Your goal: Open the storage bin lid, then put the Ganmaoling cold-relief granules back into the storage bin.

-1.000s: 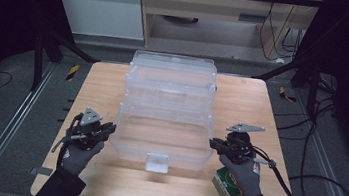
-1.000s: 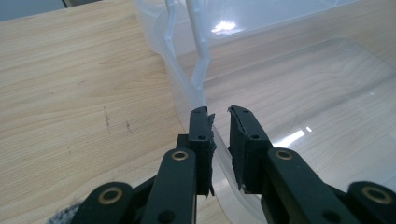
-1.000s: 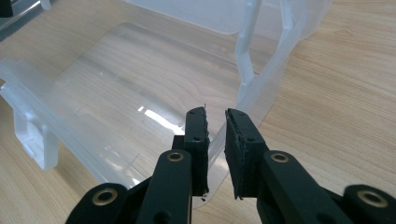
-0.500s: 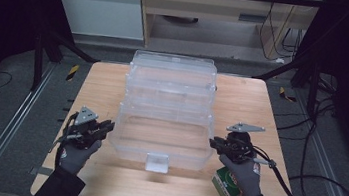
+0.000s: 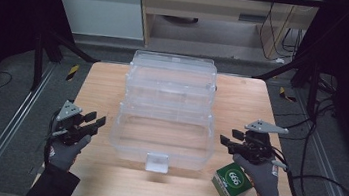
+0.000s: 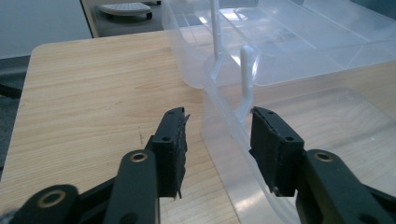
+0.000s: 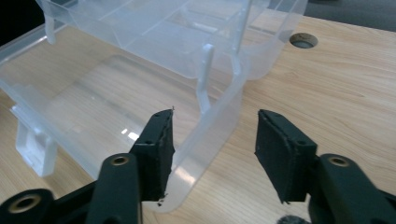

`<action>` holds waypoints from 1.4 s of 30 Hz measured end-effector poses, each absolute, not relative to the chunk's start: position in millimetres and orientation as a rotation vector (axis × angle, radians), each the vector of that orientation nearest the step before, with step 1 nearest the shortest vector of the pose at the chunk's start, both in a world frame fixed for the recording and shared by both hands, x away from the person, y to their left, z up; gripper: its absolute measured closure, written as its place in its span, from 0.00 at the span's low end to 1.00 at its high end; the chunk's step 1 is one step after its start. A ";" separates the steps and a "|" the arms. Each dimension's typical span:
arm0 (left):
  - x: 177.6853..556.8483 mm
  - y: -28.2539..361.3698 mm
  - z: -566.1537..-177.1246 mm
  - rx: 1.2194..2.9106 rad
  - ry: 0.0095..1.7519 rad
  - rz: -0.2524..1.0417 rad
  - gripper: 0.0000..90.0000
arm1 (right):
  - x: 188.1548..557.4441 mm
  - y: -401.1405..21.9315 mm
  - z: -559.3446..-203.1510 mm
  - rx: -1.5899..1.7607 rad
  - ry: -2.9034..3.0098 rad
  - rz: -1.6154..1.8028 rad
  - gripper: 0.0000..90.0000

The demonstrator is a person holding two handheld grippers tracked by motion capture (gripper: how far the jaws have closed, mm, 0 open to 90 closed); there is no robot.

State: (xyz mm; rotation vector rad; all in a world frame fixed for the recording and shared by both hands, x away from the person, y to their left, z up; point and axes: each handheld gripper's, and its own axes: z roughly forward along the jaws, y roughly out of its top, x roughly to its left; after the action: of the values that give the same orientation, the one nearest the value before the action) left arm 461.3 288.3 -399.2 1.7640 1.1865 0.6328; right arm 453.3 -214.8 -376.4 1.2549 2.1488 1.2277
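A clear plastic organizer box is sitting fanned open in tiers on a pale wooden table ringed by dark floor and trailing cables. The left gripper and right gripper are flanking the lowest tray, their jaws just having been opening (each straddling a side wall, pads apart). A green carton is resting near the right hand.
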 end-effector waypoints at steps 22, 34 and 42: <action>466.7 299.5 -403.1 1.771 1.245 0.674 0.50 | 435.8 -228.3 -354.3 1.273 2.295 0.984 0.36; 469.1 301.1 -407.0 1.787 1.269 0.686 0.47 | 424.9 -232.6 -350.3 1.284 2.345 0.915 0.26; 469.6 303.9 -408.2 1.788 1.281 0.690 0.47 | 419.5 -232.4 -350.7 1.306 2.385 0.886 0.21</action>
State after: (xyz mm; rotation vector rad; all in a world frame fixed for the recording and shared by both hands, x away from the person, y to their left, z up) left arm 469.6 303.9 -408.2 1.7875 1.2808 0.6904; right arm 419.5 -232.4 -350.7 1.3056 2.3847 0.8859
